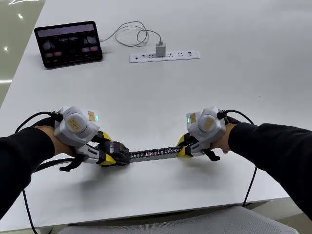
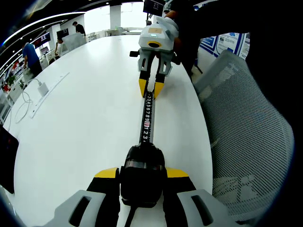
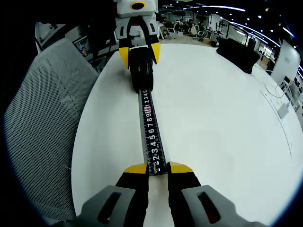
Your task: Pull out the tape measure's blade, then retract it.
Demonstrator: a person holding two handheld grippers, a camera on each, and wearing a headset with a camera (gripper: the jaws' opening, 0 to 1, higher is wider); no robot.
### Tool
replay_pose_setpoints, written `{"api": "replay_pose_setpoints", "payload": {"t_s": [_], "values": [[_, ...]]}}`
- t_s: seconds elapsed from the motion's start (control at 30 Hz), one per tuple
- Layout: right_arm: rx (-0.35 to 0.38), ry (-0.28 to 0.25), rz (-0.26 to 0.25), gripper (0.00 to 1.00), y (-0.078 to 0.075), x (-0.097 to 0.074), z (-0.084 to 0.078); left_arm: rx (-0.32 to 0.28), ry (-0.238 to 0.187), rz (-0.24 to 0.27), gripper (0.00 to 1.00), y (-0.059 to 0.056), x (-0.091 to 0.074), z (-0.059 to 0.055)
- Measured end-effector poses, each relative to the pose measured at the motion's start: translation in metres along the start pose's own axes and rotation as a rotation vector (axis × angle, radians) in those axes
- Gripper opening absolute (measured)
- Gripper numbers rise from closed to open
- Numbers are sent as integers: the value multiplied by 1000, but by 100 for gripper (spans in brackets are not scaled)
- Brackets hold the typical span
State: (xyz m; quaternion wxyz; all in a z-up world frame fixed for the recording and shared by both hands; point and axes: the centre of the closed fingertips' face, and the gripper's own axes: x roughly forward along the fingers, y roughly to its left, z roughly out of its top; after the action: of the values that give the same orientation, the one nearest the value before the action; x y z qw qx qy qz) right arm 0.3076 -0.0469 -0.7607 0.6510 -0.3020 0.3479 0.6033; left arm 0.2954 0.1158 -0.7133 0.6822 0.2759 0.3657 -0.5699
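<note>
The black tape measure case (image 1: 115, 153) sits just above the white table near its front edge, and my left gripper (image 1: 107, 154) is shut on it; the left gripper view shows the case (image 2: 141, 174) clamped between the yellow-tipped fingers (image 2: 108, 173). A dark blade (image 1: 155, 154) with white numbers runs out from the case to the right. My right gripper (image 1: 185, 150) is shut on the blade's end (image 3: 156, 163). In the right gripper view the blade (image 3: 149, 120) stretches flat over the table to the case (image 3: 140, 70).
A tablet (image 1: 68, 43) stands at the table's far left. A white power strip (image 1: 165, 55) with a charger and cable lies at the back middle. A grey mesh chair (image 2: 241, 137) stands against the table's front edge (image 1: 146, 213).
</note>
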Motion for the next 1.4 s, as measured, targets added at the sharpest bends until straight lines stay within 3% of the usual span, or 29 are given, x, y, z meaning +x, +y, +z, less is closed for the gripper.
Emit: {"api": "replay_pose_setpoints", "payload": {"t_s": [1.4], "values": [[19,4,4,10,-1,-9,-12,2,14,12,31,0,-1,-1]]}}
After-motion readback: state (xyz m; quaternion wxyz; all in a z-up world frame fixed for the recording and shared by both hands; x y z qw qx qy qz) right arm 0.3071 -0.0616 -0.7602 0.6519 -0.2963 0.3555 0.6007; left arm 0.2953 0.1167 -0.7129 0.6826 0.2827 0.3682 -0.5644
